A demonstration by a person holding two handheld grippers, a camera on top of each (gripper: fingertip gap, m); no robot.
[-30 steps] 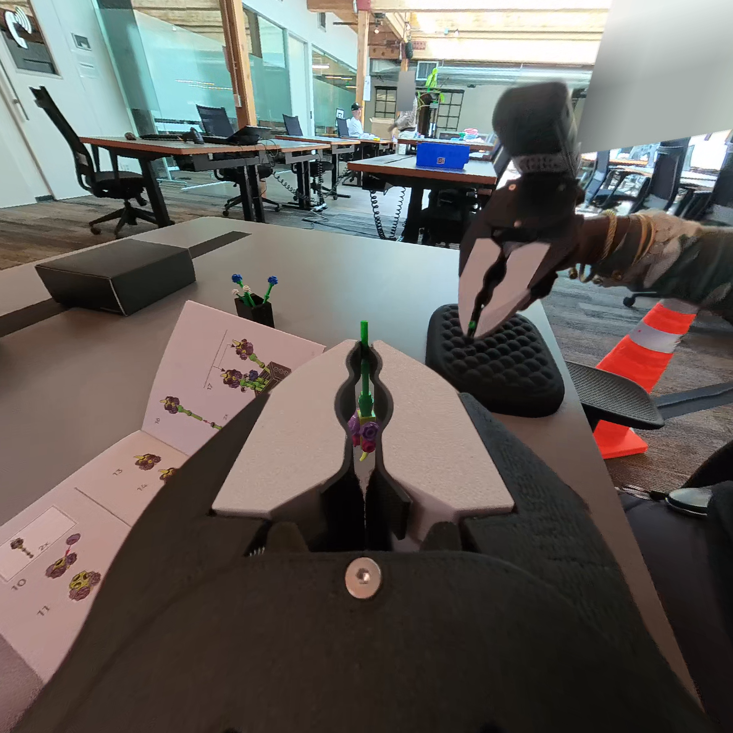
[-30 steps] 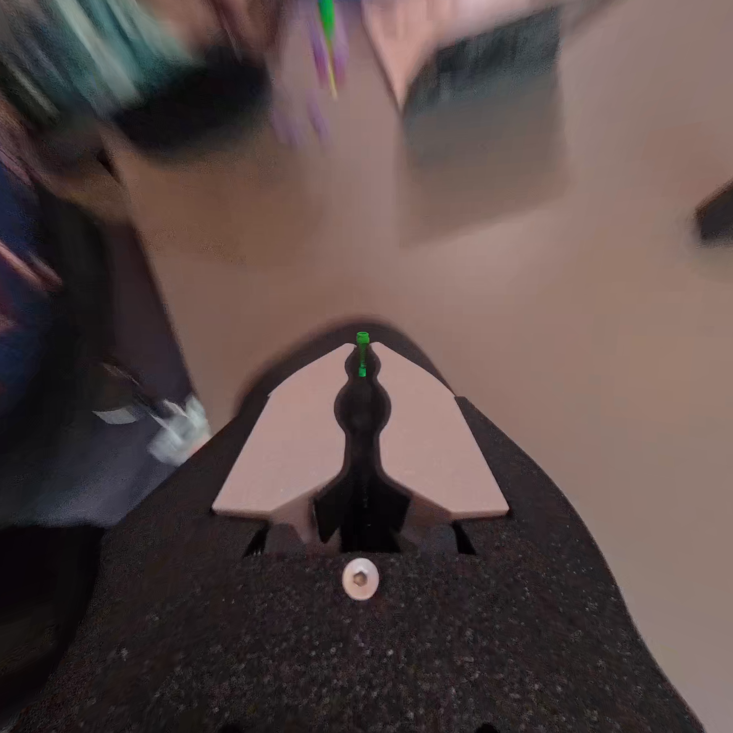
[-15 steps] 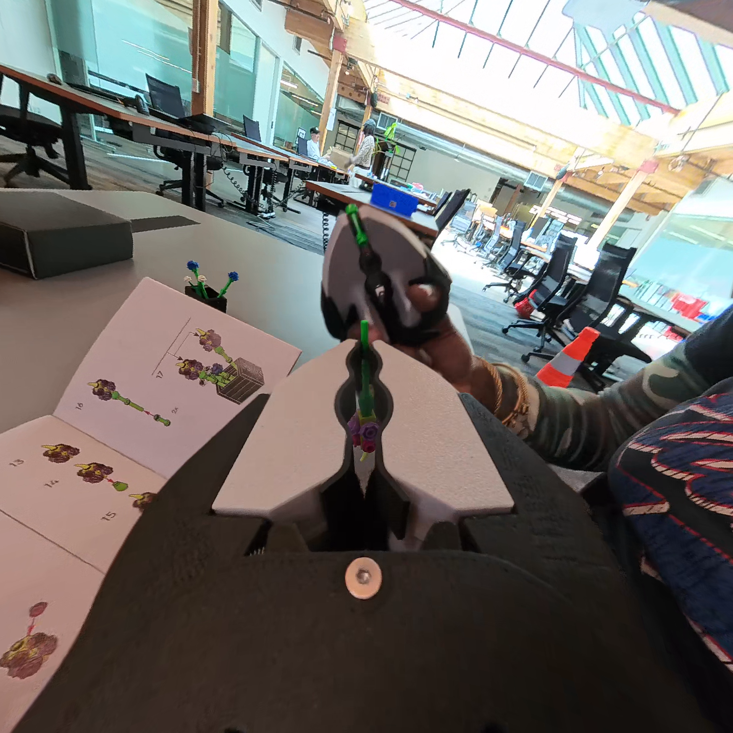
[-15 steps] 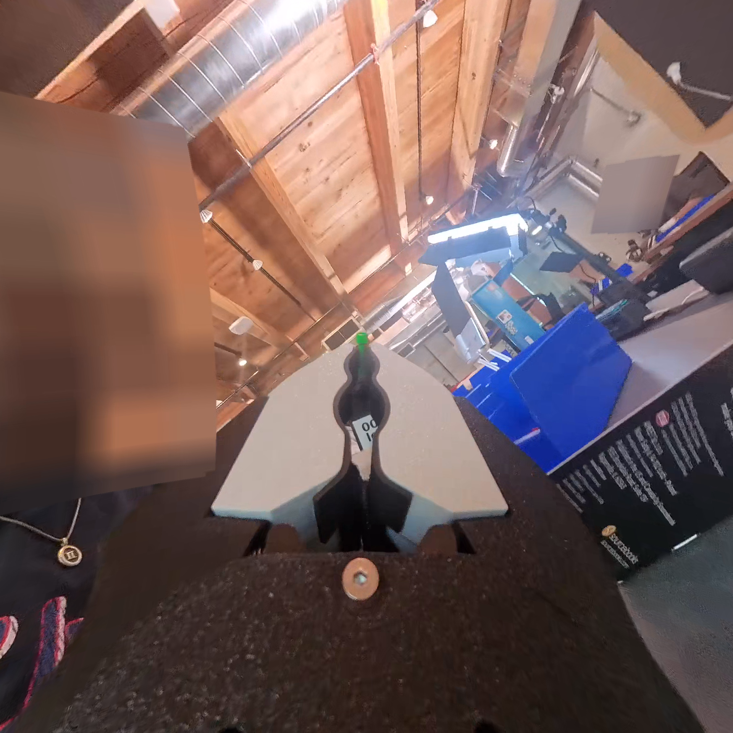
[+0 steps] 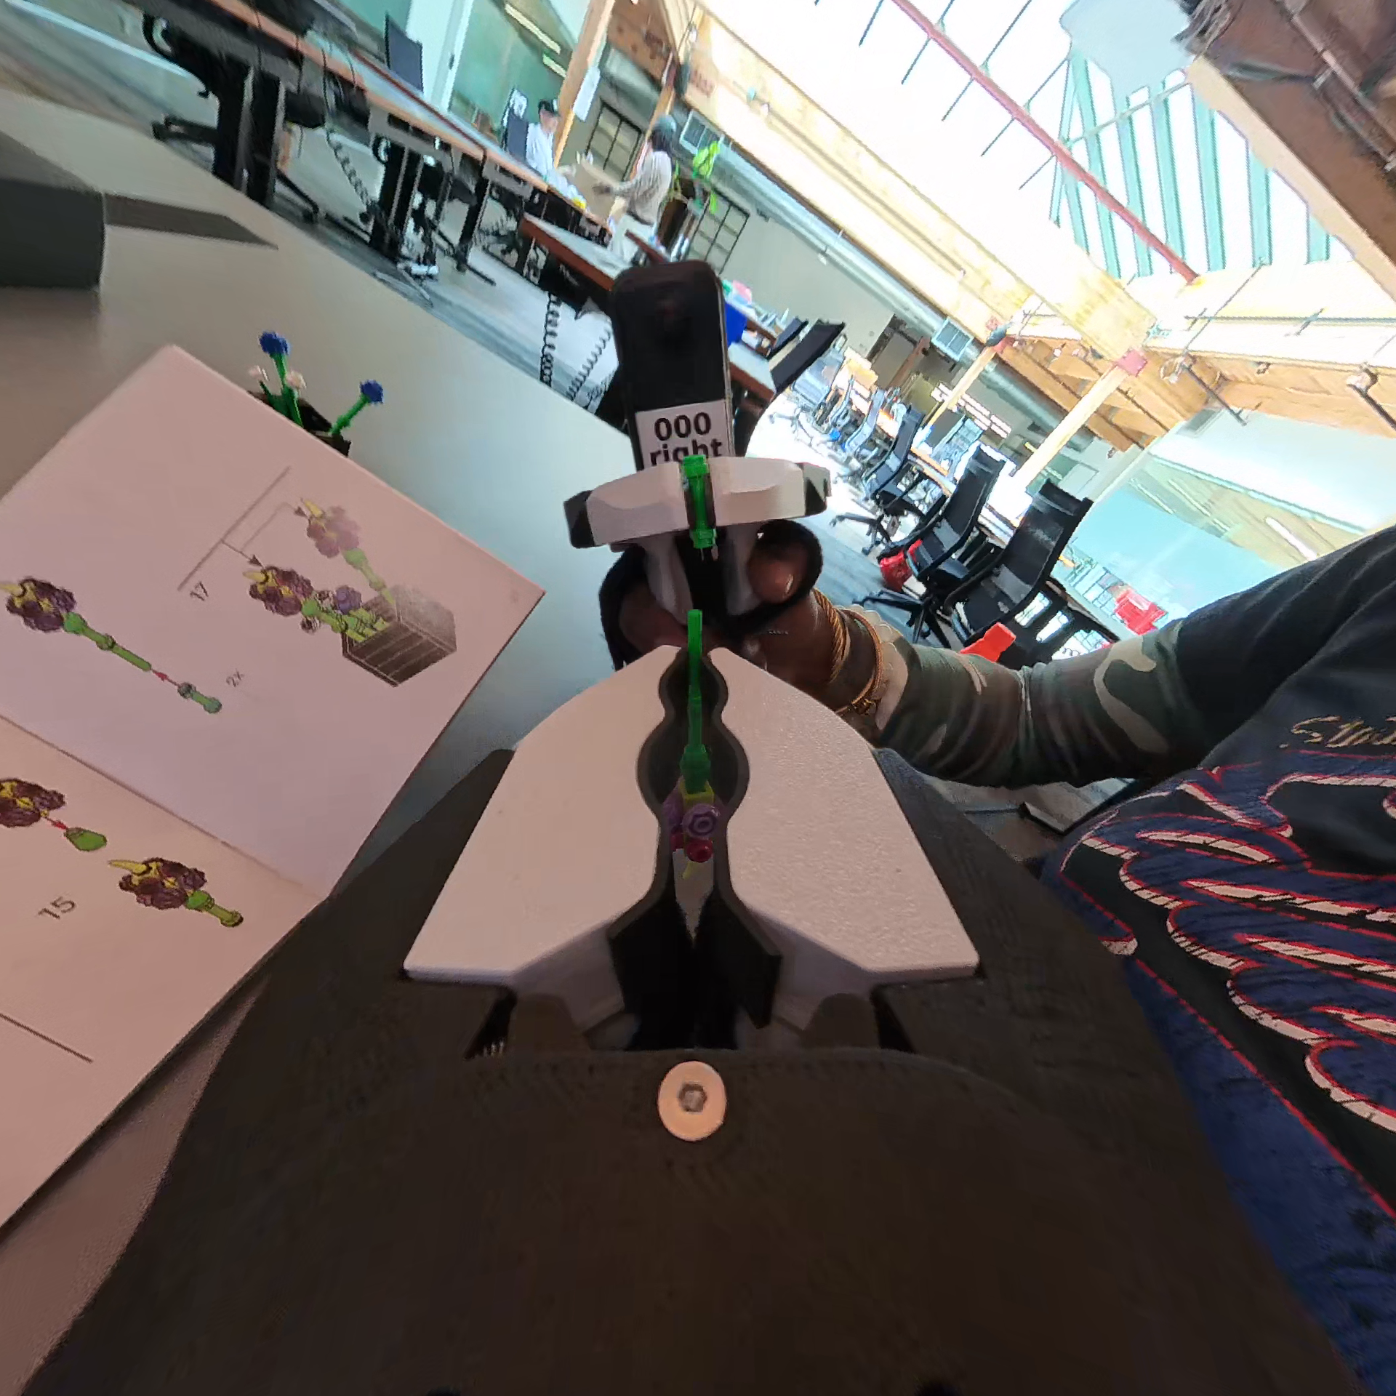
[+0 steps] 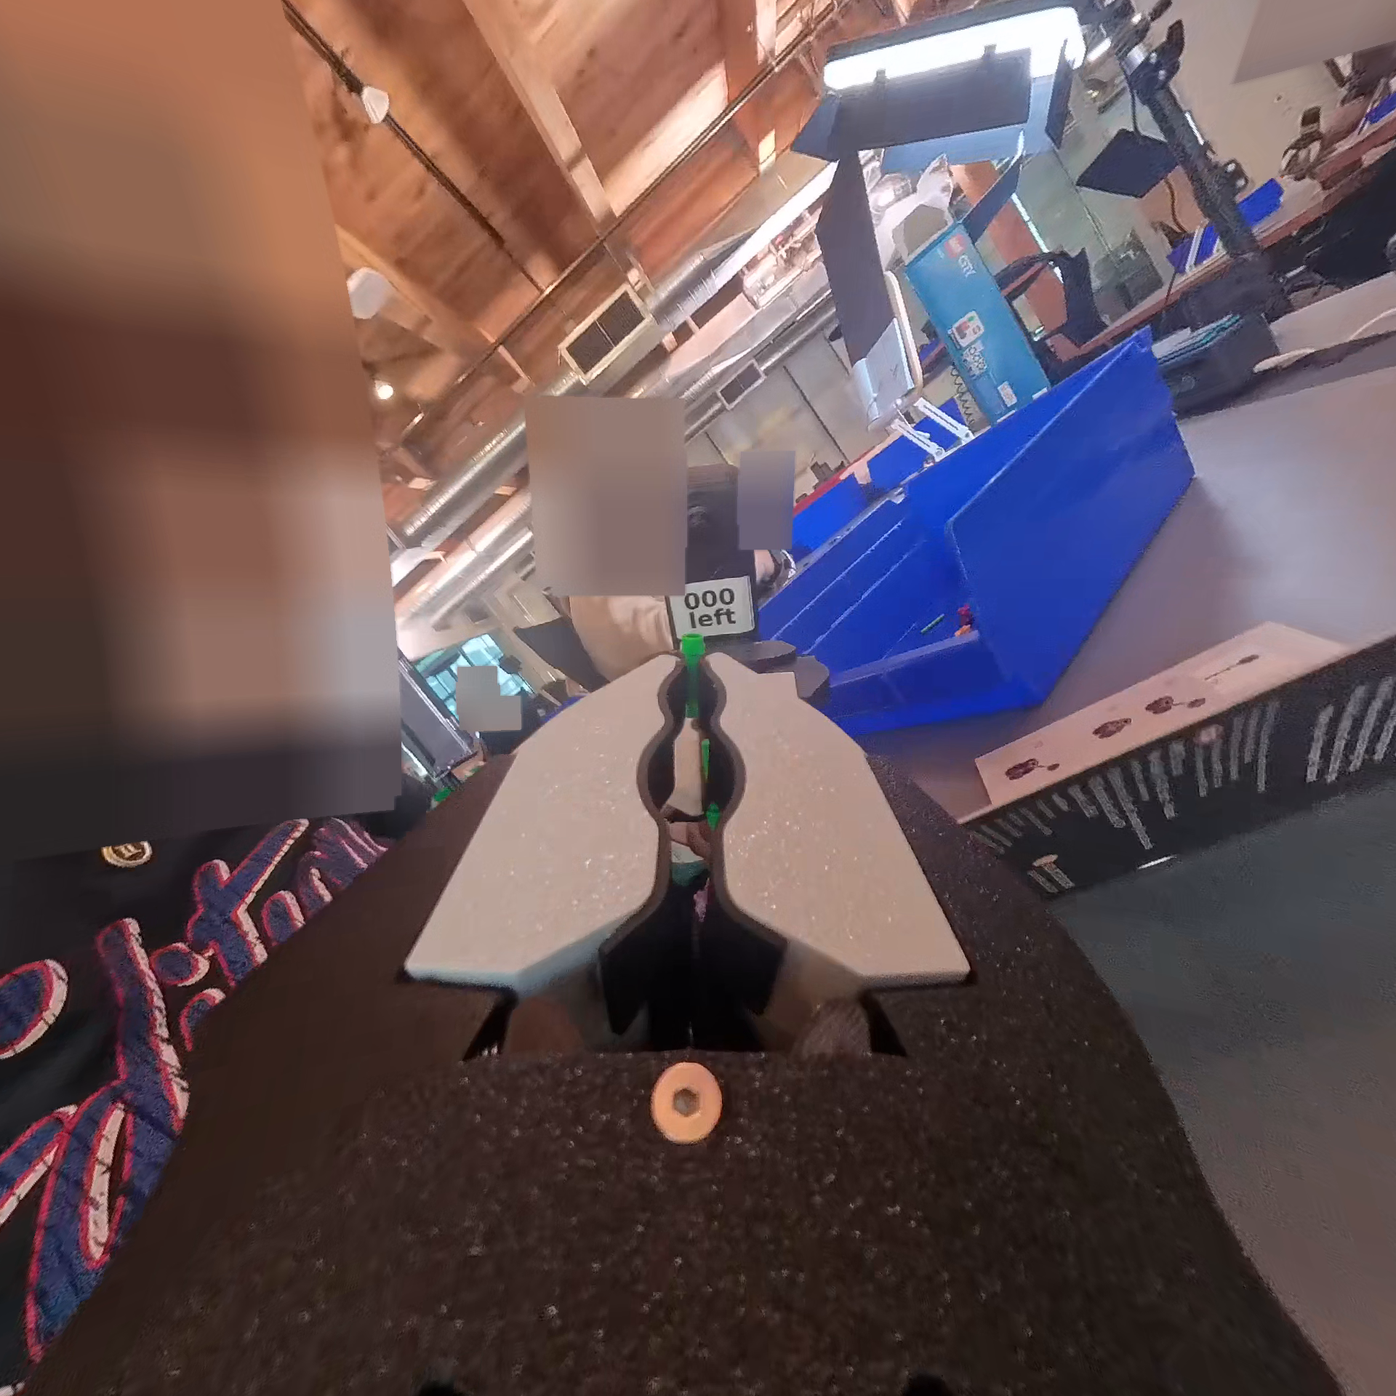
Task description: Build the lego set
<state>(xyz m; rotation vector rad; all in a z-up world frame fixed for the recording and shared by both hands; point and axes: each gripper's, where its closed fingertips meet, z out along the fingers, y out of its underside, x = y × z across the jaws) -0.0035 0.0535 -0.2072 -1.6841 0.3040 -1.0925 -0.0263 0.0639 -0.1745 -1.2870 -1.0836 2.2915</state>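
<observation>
Green stems pinched in both closed grippers: left gripper (image 5: 691, 665) flower stem (image 5: 693, 725), right gripper (image 6: 691, 665) stem piece (image 6: 690, 668).

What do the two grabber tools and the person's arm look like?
Each gripper, left and right, has two pale grey curvy fingers on a rough black body with a silver bolt. The right one carries a white sticker. The arm wears a camouflage sleeve and gold bangles.

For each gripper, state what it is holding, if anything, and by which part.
The left gripper pinches the flower stem along its green shaft, bloom nearer the camera. The right gripper clamps a short green stem piece around its middle.
</observation>
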